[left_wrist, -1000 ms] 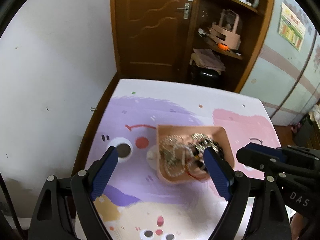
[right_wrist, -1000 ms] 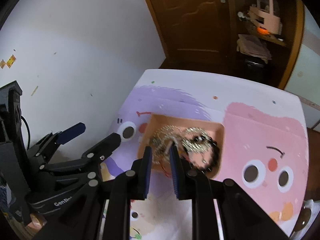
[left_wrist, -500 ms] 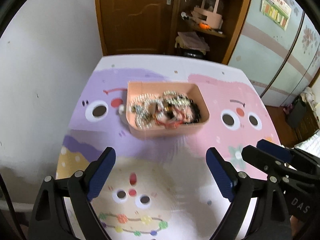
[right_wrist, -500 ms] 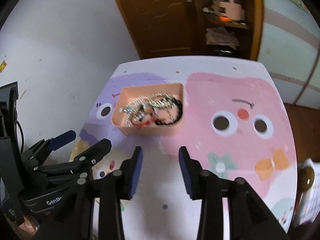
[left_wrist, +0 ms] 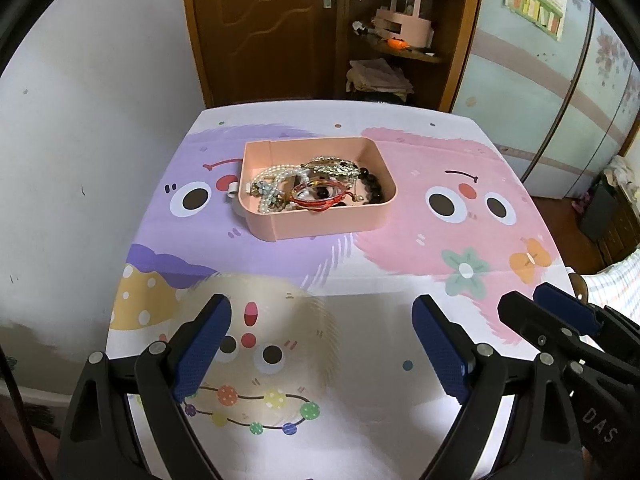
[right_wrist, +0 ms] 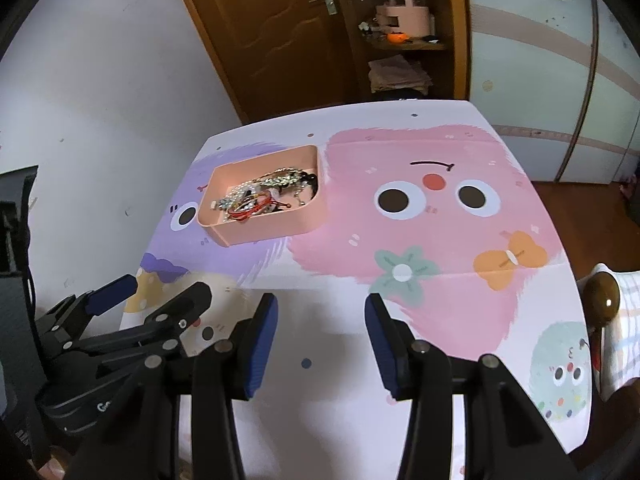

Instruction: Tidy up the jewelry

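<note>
Beyond both sets of fingertips, on a cartoon-printed tablecloth (left_wrist: 420, 240), stood one pink tray (left_wrist: 320, 224), well apart from either tool.

Left gripper (left_wrist: 322, 344): blue-padded fingers (left_wrist: 204, 344) spread wide, nothing between them; the tray lay ahead of the gap, slightly toward the left finger.

Tray contents, left to right: pearl strand (left_wrist: 276, 172), red bangle (left_wrist: 316, 196), gold-toned chain (left_wrist: 334, 166), dark bead bracelet (left_wrist: 372, 184), all tangled in one heap. A small white piece (left_wrist: 233, 192) lay on the cloth, touching or just beside the tray's left wall; which, could not be told.

Right gripper (right_wrist: 320, 336): jaws just opening, fingers (right_wrist: 262, 340) partly spread and empty; the tray (right_wrist: 276, 228) sat ahead and left of its left finger.

Behind the table: brown door (left_wrist: 260, 28), shelf with pink organiser (left_wrist: 404, 28).
</note>
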The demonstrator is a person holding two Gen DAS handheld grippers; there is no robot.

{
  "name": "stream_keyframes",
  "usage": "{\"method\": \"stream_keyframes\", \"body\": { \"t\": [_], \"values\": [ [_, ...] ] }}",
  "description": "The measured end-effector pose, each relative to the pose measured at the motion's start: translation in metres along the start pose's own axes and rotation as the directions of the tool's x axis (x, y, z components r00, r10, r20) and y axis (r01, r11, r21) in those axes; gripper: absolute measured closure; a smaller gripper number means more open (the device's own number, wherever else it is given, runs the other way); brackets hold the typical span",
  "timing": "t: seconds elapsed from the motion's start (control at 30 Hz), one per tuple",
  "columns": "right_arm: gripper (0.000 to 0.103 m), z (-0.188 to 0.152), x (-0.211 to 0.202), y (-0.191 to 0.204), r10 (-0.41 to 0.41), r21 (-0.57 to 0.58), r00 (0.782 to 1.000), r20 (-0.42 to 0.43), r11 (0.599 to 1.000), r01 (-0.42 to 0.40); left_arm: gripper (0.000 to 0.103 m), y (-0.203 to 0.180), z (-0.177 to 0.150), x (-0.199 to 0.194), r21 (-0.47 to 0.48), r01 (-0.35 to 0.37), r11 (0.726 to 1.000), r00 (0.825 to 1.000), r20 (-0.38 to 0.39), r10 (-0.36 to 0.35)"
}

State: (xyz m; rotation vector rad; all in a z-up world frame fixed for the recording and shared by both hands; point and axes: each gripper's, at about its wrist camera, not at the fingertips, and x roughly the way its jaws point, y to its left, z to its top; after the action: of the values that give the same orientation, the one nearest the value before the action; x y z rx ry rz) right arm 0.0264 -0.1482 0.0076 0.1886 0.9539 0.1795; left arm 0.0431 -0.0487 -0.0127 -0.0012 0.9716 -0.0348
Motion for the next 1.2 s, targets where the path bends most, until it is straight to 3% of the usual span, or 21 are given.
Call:
{"method": "stream_keyframes", "body": {
  "t": [1.2],
  "values": [
    [0.057,-0.015,0.001,-0.006,-0.002,0.011,1.000,-0.006,1.000,0.002,0.012,0.001,-0.016,-0.004,-0.020,-0.022,1.000,1.000,-0.021,0.021]
  ]
}}
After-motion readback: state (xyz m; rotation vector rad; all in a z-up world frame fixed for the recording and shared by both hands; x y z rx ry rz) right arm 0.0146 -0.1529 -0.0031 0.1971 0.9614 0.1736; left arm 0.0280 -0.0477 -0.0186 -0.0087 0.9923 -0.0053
